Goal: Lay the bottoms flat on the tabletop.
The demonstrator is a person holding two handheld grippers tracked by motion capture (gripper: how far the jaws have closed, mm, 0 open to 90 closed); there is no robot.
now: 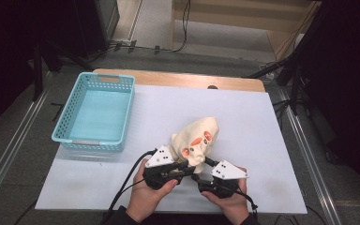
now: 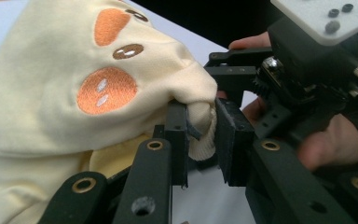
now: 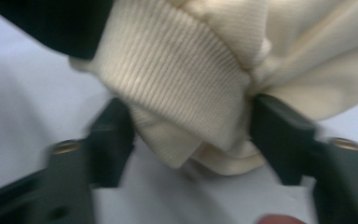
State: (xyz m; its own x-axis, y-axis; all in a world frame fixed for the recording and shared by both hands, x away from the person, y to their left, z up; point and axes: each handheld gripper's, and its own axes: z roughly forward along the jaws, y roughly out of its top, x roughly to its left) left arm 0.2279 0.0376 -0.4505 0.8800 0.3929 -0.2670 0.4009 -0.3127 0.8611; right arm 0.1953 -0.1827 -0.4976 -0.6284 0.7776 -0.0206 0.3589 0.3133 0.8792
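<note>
One cream garment [image 1: 198, 137] with orange and brown embroidery lies bunched right of the basket [image 1: 96, 111]. We note the left gripper [image 2: 200, 123] clamping its fold; the right gripper [image 3: 191, 135] straddles its ribbed cuff, jaws touching.

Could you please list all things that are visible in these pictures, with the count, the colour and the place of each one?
garment: one, cream with orange and brown embroidered patches, bunched on the near middle of the sheet, its ribbed edge between both grippers' jaws
basket: one, light blue plastic, on the left part of the table
sheet: one, white, covering most of the table
table: one, wooden, its far edge bare
left gripper: one, black with a grey plate, shut on the garment's edge
right gripper: one, black with a grey plate, jaws around the ribbed cuff; the blur hides whether both pads press
hands: two, at the near edge, each holding a gripper
</note>
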